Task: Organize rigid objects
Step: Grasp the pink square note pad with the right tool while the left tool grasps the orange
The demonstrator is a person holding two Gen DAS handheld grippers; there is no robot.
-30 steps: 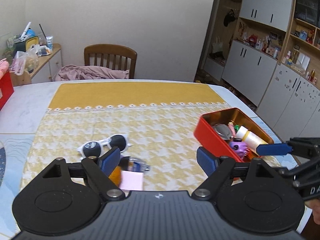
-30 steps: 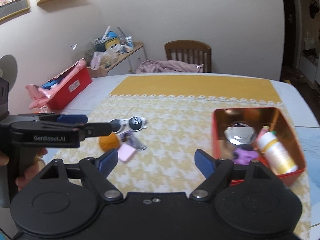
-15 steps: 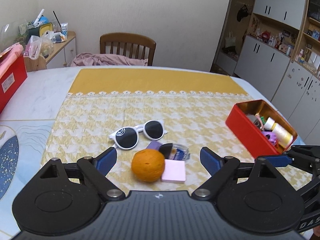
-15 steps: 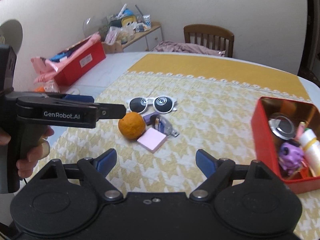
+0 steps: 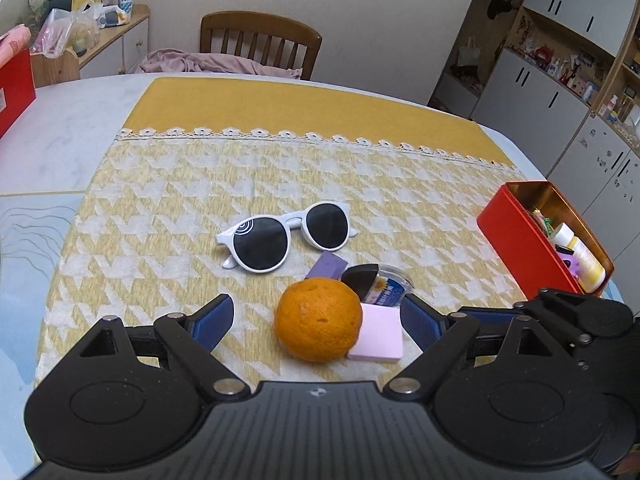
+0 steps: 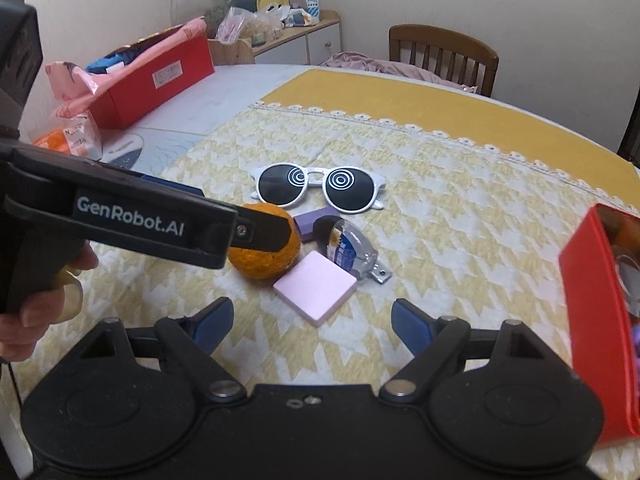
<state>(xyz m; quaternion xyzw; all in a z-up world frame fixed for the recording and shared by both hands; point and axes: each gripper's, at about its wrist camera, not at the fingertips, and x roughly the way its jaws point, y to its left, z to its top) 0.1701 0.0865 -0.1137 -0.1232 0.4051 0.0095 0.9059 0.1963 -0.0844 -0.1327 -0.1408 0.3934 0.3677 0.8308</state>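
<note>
At frame centre on surface: orange touching pink block, between wide, empty left tongs; right tongs wide, empty, near block.

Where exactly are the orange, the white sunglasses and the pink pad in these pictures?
orange (image 5: 318, 318): left wrist view, middle of its peel.
white sunglasses (image 5: 262, 242): left wrist view, on the nearer dark lens.
pink pad (image 6: 316, 286): right wrist view, centre of its top face.

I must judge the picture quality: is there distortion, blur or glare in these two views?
Left wrist view: strong fisheye bend, the cupboards lean inward, and the sunglasses and orange look sharp. Right wrist view: same bending, dark corners, and the red tin is cut by the frame edge. No strong glare in either view.
</note>
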